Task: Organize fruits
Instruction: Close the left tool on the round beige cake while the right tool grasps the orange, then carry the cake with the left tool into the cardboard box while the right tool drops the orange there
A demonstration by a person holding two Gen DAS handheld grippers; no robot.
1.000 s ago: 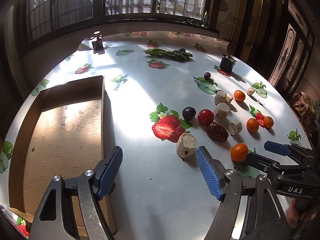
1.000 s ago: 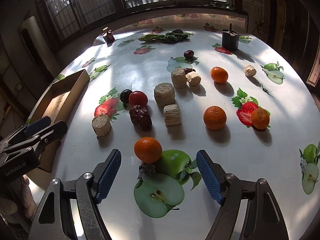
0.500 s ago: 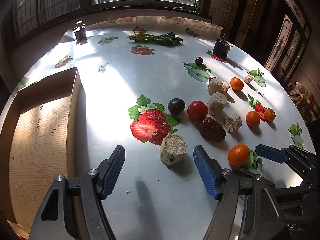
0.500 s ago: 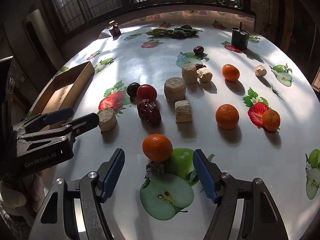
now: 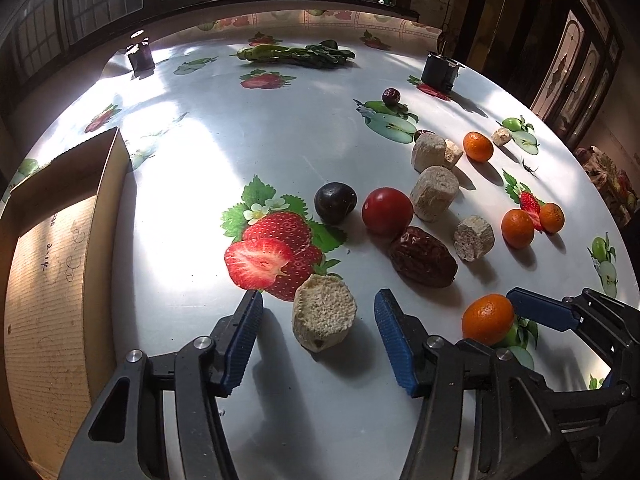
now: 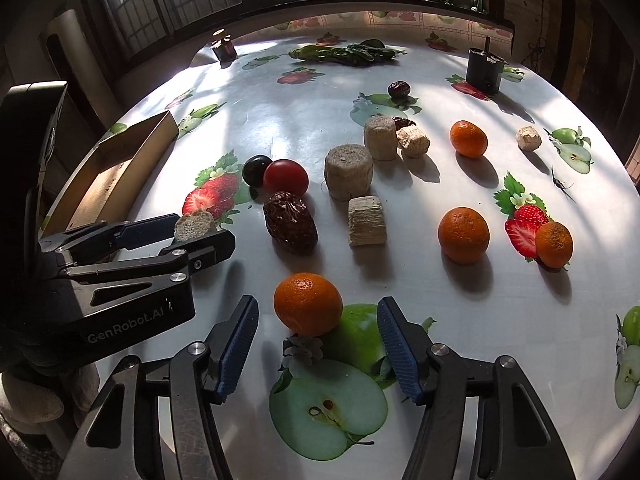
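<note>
1. Presently, the left gripper (image 5: 318, 340) had its jaws spread on either side of a pale crumbly chunk (image 5: 324, 311) lying on the bench (image 5: 240, 140); neither pad touched it. The right gripper (image 6: 318, 346) likewise had its jaws spread around the nearest tangerine (image 6: 308, 303), with clear gaps on both sides.
2. The fruit to be organized lay scattered across the right part of the bench: a dark plum (image 5: 335, 202), a red tomato (image 5: 387, 211), a wrinkled date (image 5: 423, 257) and further tangerines (image 6: 463, 234). A cardboard box (image 5: 48, 264), the likely destination, stood well apart at the left edge.
3. Risk, judged: the chunk looked porous and brittle. A hard close could crush it or break pieces off, and the piece is probably not fruit at all, so carrying it to the box might be a sorting error.
4. Risk, judged: the tangerine was round and sat on a glossy cloth. If one pad met it first, it could roll out from between the jaws toward the date or off the near edge.
5. Risk, judged: the two grippers worked close together, the right one's fingertip (image 5: 536, 312) just beside the tangerine in the left wrist view. Simultaneous lifts toward the box could bring the tools into contact.
6. Risk, judged: the date lay near both targets and could be nudged by a finger on closing.
</note>
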